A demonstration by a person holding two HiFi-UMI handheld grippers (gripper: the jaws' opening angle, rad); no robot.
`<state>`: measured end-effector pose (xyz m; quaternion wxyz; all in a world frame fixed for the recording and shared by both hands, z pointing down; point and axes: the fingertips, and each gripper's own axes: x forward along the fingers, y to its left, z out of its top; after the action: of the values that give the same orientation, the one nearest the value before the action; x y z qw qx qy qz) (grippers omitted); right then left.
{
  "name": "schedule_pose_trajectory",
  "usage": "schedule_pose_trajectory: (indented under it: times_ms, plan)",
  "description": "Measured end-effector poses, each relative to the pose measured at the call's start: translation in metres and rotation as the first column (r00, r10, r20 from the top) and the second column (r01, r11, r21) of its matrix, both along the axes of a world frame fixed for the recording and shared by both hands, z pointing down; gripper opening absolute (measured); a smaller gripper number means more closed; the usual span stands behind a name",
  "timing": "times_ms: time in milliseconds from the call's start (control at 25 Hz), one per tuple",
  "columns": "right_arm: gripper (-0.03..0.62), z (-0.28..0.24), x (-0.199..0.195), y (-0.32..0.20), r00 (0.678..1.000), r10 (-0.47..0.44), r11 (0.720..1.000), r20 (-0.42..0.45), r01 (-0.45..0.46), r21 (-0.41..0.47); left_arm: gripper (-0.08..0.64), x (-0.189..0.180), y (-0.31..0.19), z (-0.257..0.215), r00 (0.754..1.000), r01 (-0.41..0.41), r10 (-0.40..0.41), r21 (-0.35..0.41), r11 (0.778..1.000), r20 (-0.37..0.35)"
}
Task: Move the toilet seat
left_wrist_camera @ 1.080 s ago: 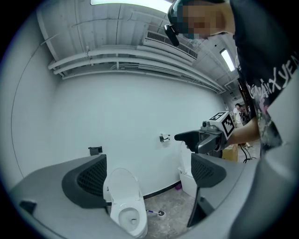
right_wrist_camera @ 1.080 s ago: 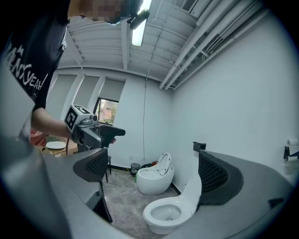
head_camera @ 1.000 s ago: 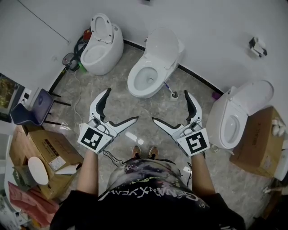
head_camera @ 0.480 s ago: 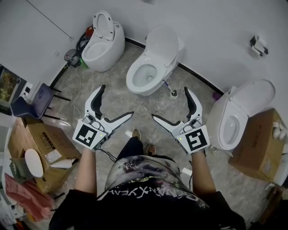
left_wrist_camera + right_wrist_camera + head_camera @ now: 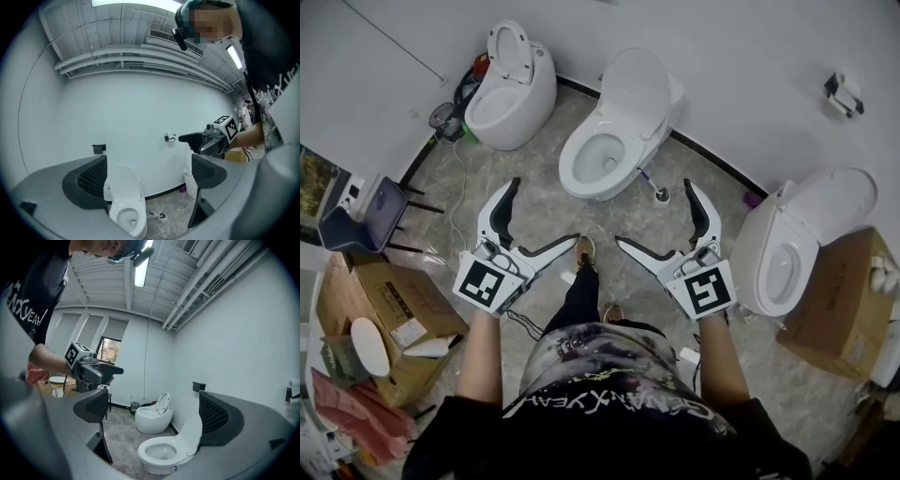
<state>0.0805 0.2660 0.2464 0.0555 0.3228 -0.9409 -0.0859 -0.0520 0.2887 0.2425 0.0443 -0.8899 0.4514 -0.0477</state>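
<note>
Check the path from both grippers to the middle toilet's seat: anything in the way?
Nothing visible. Only bare floor lies between the open, empty left gripper, right gripper and the middle toilet, its lid raised. The toilet brush stands right of the bowl in the head view, off the line.

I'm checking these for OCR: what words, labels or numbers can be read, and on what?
"GENMAXYEAH", roughly, upside down on the person's black shirt; first letters uncertain.
Label on the left cardboard box: too small to read.
Print on the right cardboard box: too small to read.
Marker cubes: square patterns only, no letters.
</note>
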Motion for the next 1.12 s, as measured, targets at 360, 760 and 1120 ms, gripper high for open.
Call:
schedule_pose_trajectory:
  times_ms: [360,760,1120]
  plan:
    - [0.584,0.014,-0.017,-0.064,1.0,0.017,1.0,-0.022,-0.017,-0.005,0.54,-0.016,-0.068,0.014,1.0,-0.02,0.02,-0.014,1.0,-0.004]
    - [0.584,0.037,-0.057,-0.168,0.998,0.031,0.998,-0.062,-0.035,-0.051,0.54,-0.058,-0.175,0.04,1.0,-0.024,0.023,-0.055,0.998,-0.017]
    - [0.584,0.045,-0.094,-0.262,0.994,0.056,0.996,-0.09,-0.062,-0.067,0.54,-0.092,-0.274,0.053,0.998,-0.056,0.053,-0.081,0.995,-0.034]
